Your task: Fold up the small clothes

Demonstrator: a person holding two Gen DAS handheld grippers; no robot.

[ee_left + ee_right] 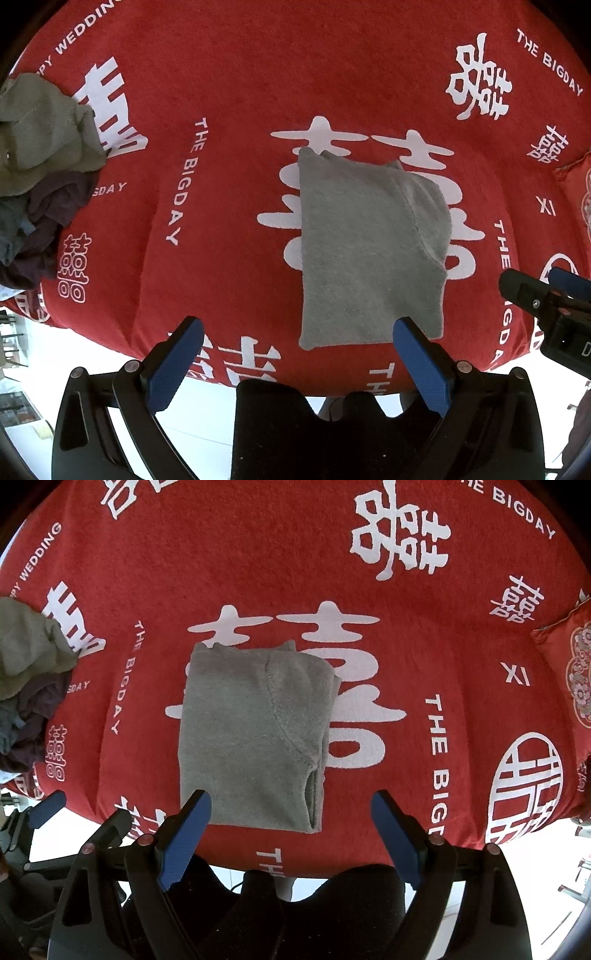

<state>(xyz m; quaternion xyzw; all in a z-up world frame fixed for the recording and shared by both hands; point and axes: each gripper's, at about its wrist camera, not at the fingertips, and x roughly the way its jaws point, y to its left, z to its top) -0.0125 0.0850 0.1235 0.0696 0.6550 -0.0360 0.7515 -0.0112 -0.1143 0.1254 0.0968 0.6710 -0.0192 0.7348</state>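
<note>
Left wrist view: we record one grey folded garment (369, 251), lying flat near the middle of a red tablecloth (236, 92) printed with white characters and the words "THE BIGDAY". Its near edge sits close to the table's near side.

Item, left gripper (297, 328): jaws spread wide, nothing between the blue pads (173, 365), held above the cloth; we see the right-hand pad overlapping the garment's near corner in the picture, though we cannot tell whether it touches.

Item, heap of unfolded clothes (40, 158): olive-green piece on top, dark purple and blue-grey pieces beneath, at the far left edge of the table, well apart from the grey garment.

Item, red embroidered cushion (576, 192), at the right edge.

Right wrist view: we list the right gripper (291, 805), released, jaws wide apart and empty, over the garment's near edge. The seam of the folded garment curves across its top layer; an open hem shows at its near right corner.
</note>
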